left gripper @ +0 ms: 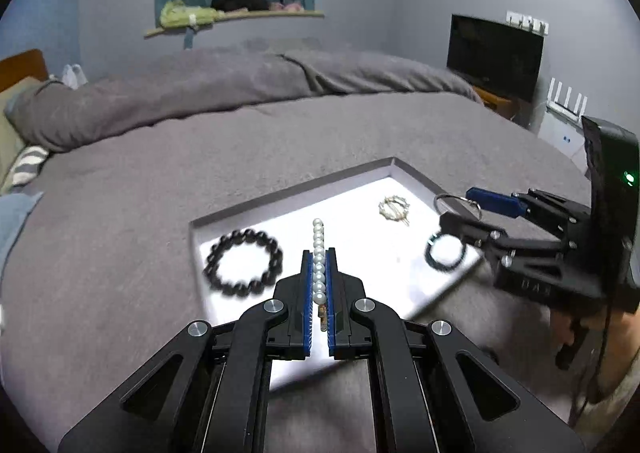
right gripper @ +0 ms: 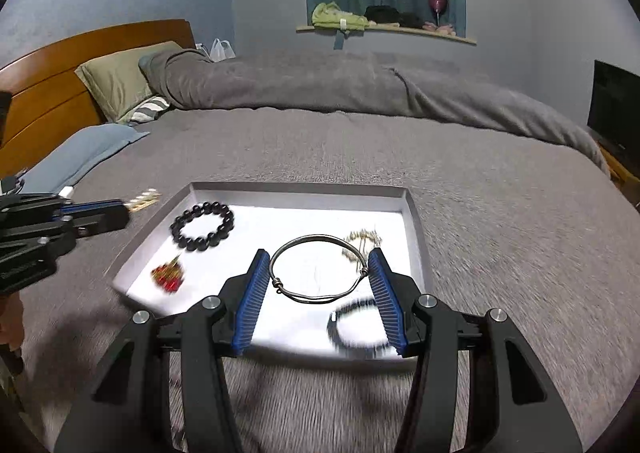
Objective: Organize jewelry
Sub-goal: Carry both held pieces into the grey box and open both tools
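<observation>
A white tray [left gripper: 360, 193] lies on the grey bed. My left gripper [left gripper: 319, 257] is shut on a pearl hair clip [left gripper: 318, 249], held over the tray's near side. My right gripper [right gripper: 318, 259] is shut on a silver bangle [right gripper: 316, 271], its pads pressing the bangle's two sides above the tray [right gripper: 296, 209]. In the tray lie a dark bead bracelet [left gripper: 243, 262] [right gripper: 203, 226], a gold brooch [left gripper: 394, 208] [right gripper: 362, 243], a small dark bracelet [left gripper: 445, 253] [right gripper: 354, 327] and red bead earrings [right gripper: 167, 276]. The right gripper [left gripper: 460, 209] and bangle [left gripper: 456, 205] show at the tray's right edge.
The grey blanket [right gripper: 360, 145] covers the bed around the tray. Pillows [right gripper: 116, 81] and a wooden headboard [right gripper: 48, 85] are at the left. A dark screen [left gripper: 494, 55] stands at the far right. The left gripper [right gripper: 100, 213] shows left of the tray.
</observation>
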`<state>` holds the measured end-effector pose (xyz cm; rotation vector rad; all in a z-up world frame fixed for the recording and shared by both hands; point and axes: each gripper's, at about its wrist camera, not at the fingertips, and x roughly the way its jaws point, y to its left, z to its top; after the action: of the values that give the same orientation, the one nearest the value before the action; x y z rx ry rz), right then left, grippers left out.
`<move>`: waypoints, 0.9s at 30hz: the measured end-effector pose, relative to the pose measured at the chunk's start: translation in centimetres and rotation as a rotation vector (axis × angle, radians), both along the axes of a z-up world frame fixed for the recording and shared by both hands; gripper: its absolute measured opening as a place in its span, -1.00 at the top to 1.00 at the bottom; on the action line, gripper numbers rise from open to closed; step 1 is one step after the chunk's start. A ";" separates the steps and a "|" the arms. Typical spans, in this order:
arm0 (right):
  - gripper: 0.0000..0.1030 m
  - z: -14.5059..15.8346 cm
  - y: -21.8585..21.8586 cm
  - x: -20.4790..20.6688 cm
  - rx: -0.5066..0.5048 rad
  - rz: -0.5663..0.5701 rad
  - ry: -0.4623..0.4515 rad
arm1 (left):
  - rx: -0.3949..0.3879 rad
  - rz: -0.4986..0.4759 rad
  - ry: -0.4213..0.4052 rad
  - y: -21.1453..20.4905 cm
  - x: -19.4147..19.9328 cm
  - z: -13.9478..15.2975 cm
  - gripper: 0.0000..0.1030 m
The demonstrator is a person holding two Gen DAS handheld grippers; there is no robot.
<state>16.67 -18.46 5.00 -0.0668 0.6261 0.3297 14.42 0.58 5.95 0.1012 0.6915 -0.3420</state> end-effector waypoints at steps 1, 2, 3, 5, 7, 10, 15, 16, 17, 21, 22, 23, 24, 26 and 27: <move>0.01 -0.4 0.3 1.2 -0.003 0.003 0.015 | 0.014 -0.005 0.021 -0.6 1.8 -0.4 0.88; 0.01 -0.6 0.4 1.7 -0.008 0.007 0.023 | 0.021 -0.006 0.041 -1.0 3.0 -0.8 0.88; 0.01 -0.9 0.5 2.4 -0.015 0.013 0.033 | 0.021 -0.010 0.062 -1.2 4.2 -1.2 0.88; 0.01 -1.5 0.7 3.7 -0.024 0.022 0.058 | 0.010 -0.016 0.102 -1.7 6.3 -1.9 0.88; 0.01 -2.2 1.2 4.8 -0.041 0.035 0.088 | 0.018 -0.019 0.130 -2.2 8.1 -2.6 0.88; 0.01 -3.3 2.1 5.6 -0.082 0.060 0.122 | 0.017 -0.008 0.210 -2.4 11.0 -4.6 0.88; 0.01 -4.0 2.9 6.0 -0.111 0.079 0.132 | 0.025 0.012 0.284 -2.1 13.3 -6.8 0.88; 0.01 -4.1 3.0 6.0 -0.115 0.080 0.134 | 0.024 0.013 0.292 -2.0 13.5 -6.9 0.88; 0.01 -4.2 3.0 6.1 -0.118 0.081 0.137 | 0.027 0.014 0.304 -2.0 13.8 -7.2 0.88; 0.01 -4.4 3.0 6.3 -0.134 0.067 0.141 | 0.048 0.025 0.321 -1.9 14.2 -7.7 0.87; 0.01 -4.4 2.9 6.3 -0.133 0.066 0.140 | 0.047 0.026 0.321 -1.9 14.3 -7.6 0.88; 0.01 -4.4 2.9 6.4 -0.133 0.066 0.141 | 0.043 0.030 0.323 -1.8 14.4 -7.6 0.87; 0.01 -4.4 2.9 6.4 -0.135 0.064 0.140 | 0.041 0.031 0.322 -1.8 14.3 -7.5 0.87; 0.01 -4.4 2.9 6.5 -0.138 0.059 0.140 | 0.042 0.031 0.313 -1.7 14.0 -7.4 0.64; 0.01 -4.5 2.9 6.5 -0.138 0.056 0.140 | 0.043 0.035 0.293 -1.6 13.7 -7.1 0.57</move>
<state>23.16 -15.57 0.53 -0.1951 0.7863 0.3470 28.10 -1.04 -1.13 0.0799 0.9896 -0.3112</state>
